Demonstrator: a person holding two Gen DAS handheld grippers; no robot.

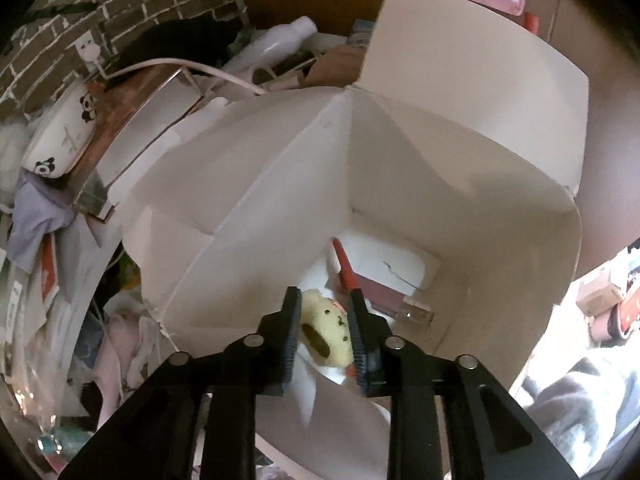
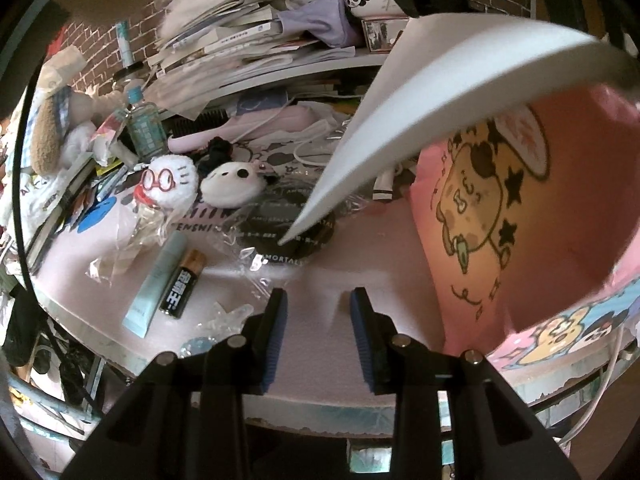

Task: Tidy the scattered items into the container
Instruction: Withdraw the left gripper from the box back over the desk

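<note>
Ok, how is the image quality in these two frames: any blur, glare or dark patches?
Left wrist view: the white box is evenly lit, the yellow plush between the left tongs slightly soft, corners vignetted. Right wrist view: the white flap is motion-blurred, clear wrapping shows glare, the battery is sharp.

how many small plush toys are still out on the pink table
2, side by side behind the battery: a white plush with red glasses and, to its right, a black-and-white plush. A third, yellow plush is over the white box. Clutter may hide more.
</note>
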